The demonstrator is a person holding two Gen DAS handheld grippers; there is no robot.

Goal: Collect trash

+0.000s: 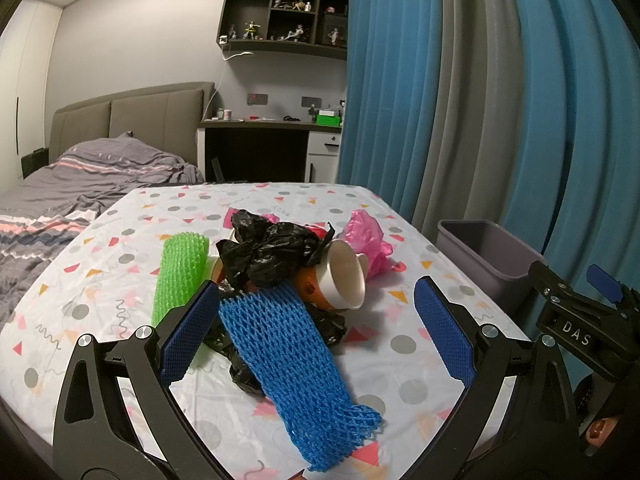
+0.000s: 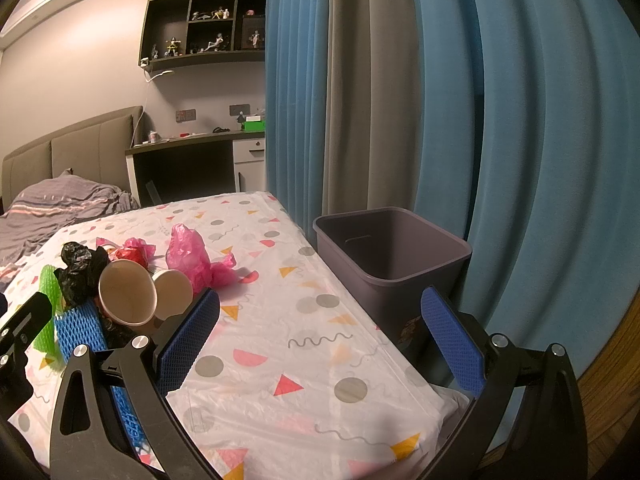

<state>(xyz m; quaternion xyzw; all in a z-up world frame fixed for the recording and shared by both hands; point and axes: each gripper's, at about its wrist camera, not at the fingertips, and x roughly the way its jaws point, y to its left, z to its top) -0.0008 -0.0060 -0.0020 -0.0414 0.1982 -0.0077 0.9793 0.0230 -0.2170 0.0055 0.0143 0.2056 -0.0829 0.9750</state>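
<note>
A heap of trash lies on the patterned table (image 1: pixel 400 344). Nearest me is a blue foam net sleeve (image 1: pixel 292 364), lying between the fingers of my open left gripper (image 1: pixel 316 312). Behind it are a crumpled black bag (image 1: pixel 272 254), a tipped paper cup (image 1: pixel 344 276), a green foam net (image 1: pixel 180 276) and a pink bag (image 1: pixel 368 240). My right gripper (image 2: pixel 320 316) is open and holds nothing, over the table's right part. Its view shows the paper cup (image 2: pixel 126 292), a second cup (image 2: pixel 172 286), the pink bag (image 2: pixel 192 256) and the grey bin (image 2: pixel 392 256).
The grey bin (image 1: pixel 484 256) stands off the table's right edge, against blue and grey curtains (image 1: pixel 460 100). A bed (image 1: pixel 60 192) lies to the left, and a desk (image 1: pixel 256 140) with shelves stands behind. The right gripper's body (image 1: pixel 580 320) shows at the left view's right edge.
</note>
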